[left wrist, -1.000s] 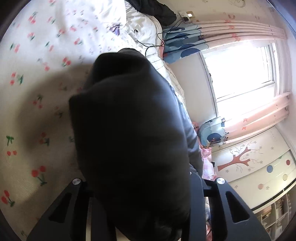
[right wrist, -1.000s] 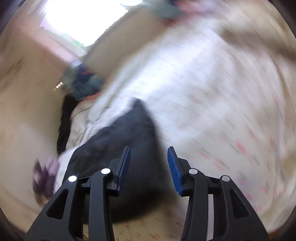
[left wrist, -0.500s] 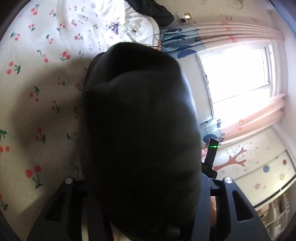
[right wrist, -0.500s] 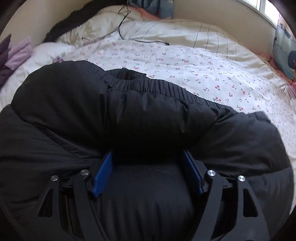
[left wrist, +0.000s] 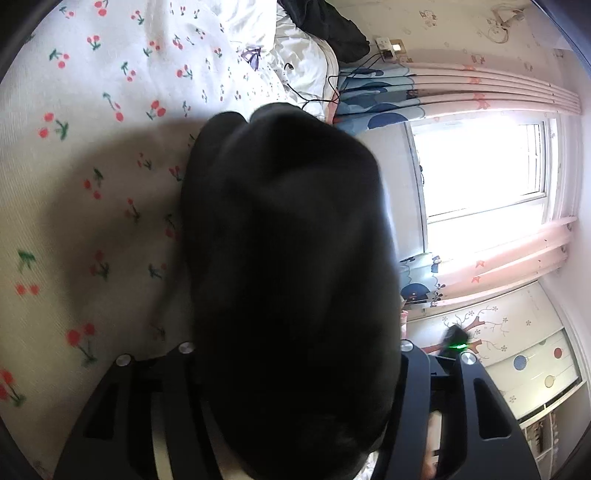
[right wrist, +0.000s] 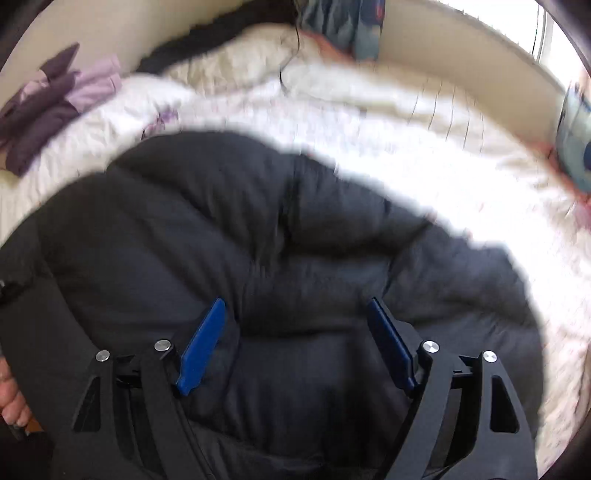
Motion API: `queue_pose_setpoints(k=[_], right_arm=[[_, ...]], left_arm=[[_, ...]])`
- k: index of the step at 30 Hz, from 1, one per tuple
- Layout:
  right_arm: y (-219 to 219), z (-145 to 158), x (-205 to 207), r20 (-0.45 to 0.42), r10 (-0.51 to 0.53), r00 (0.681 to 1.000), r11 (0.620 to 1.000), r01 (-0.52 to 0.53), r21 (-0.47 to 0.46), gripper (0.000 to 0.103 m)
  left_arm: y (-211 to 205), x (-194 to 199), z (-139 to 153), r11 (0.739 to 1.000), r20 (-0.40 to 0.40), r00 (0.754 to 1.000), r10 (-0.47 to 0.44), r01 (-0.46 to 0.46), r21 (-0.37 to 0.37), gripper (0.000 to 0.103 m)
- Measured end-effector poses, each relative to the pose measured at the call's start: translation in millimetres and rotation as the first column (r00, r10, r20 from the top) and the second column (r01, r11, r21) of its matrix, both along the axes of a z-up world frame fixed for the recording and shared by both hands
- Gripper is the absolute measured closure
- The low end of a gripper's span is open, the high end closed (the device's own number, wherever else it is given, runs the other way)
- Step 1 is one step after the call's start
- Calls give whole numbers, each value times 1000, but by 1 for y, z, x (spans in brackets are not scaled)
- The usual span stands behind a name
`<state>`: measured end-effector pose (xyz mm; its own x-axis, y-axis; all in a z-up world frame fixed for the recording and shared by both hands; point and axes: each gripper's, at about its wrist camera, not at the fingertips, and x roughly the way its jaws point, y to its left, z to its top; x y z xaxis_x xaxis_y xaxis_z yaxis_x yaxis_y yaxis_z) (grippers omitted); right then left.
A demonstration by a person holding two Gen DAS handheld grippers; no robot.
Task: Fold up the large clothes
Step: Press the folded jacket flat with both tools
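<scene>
A black puffy jacket (left wrist: 288, 258) lies bunched on the cherry-print bed sheet (left wrist: 92, 184). In the left wrist view it fills the whole gap of my left gripper (left wrist: 295, 332) and touches both sides. It hides the fingertips, and the jaws are opening. In the right wrist view the same jacket (right wrist: 295, 229) spreads below my right gripper (right wrist: 295, 302). Its blue pads (right wrist: 201, 343) stand wide apart over a fold of the jacket without pressing on it, and these jaws are opening too.
Folded purple clothes (right wrist: 55, 99) lie at the bed's far left corner. A dark garment (left wrist: 325, 26) and a black cable (left wrist: 314, 92) are near the pillows. A bright window (left wrist: 480, 166) with pink curtains is to the right. A hand (right wrist: 11, 398) shows at the left edge.
My right gripper swung from beside the jacket to over it and spread its jaws wide. The left jaws widened with the jacket still between them.
</scene>
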<state>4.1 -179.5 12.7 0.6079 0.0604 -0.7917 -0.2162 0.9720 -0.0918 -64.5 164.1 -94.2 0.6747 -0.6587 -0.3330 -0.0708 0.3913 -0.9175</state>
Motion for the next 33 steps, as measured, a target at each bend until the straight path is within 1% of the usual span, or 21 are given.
queue_pose_setpoints(k=[2,4,6,7,8,9,11,13,16,17,18,19,20,21,22,23,25,26,29,31,33], right_arm=[[-1,13,17,22,-24,999,1000,25,-18,27],[0,13,50,12,-62,998,996,62,-63,27],[4,-5,86,-31,-94,995,991,90,-100,27],[5,-26,102,-78,-111,991,986,100,-135,19],[6,-45,113,-128,-110,986,985,91,-149,16],[1,-53,118,-144,-111,983,985,90,-147,15],[-4,-52,120,-148,-115,982,986,95,-135,16],[-1,-31,99,-117,-61,991,994,50,-100,16],[10,6,29,-14,20,1000,998,-21,-55,16],[15,13,17,3,34,999,998,-33,-52,16],[17,15,-9,24,47,999,998,-45,-52,16],[20,9,-28,25,49,998,997,-48,-62,16],[23,-10,-39,-15,56,998,993,-57,-102,16],[25,-25,-41,-47,65,997,991,-70,-116,15],[24,-37,-43,-49,68,996,991,-73,-109,15],[23,-39,-43,-53,64,997,993,-69,-98,15],[21,-31,-43,-65,37,997,997,-41,-67,15],[20,-19,-50,-29,38,999,998,-39,-39,15],[22,-6,-68,29,32,999,999,-31,-42,15],[27,-27,-71,-43,51,998,996,-54,-66,14],[27,-38,-72,-49,59,997,996,-62,-61,13]], left_arm=[[-1,0,-3,1000,-4,1000,8,-8,-11,45],[-3,-3,-2,1000,1,1000,11,-11,-4,45],[-5,1,0,1000,5,1000,12,-12,-7,45],[-5,-1,-1,1000,8,1000,12,-12,-12,45],[-6,4,-1,1000,11,1000,12,-12,-13,45],[-7,6,0,1000,17,1000,9,-9,-9,45],[-7,8,0,1000,10,1000,14,-14,-9,45],[-7,11,-1,1000,9,1000,13,-13,-13,45],[-6,13,0,1000,8,1000,18,-18,-24,45],[-6,15,0,999,7,1000,21,-21,-25,45],[-6,13,1,999,5,1000,25,-25,-24,45],[-7,11,1,999,5,1000,30,-30,-16,45],[-8,12,1,999,5,999,35,-35,-9,45],[-7,-3,-1,999,5,999,33,-33,-7,45],[-9,-10,-1,999,2,999,32,-32,4,45],[-7,-31,-2,999,-4,999,37,-37,17,45],[-6,-31,0,999,-16,999,40,-40,19,45],[-4,-31,0,999,-18,999,38,-37,22,45],[-3,-24,-1,999,-12,999,31,-31,29,45],[-5,-20,-2,999,-4,999,32,-32,31,45],[-6,-23,0,999,-3,999,33,-33,40,45]])
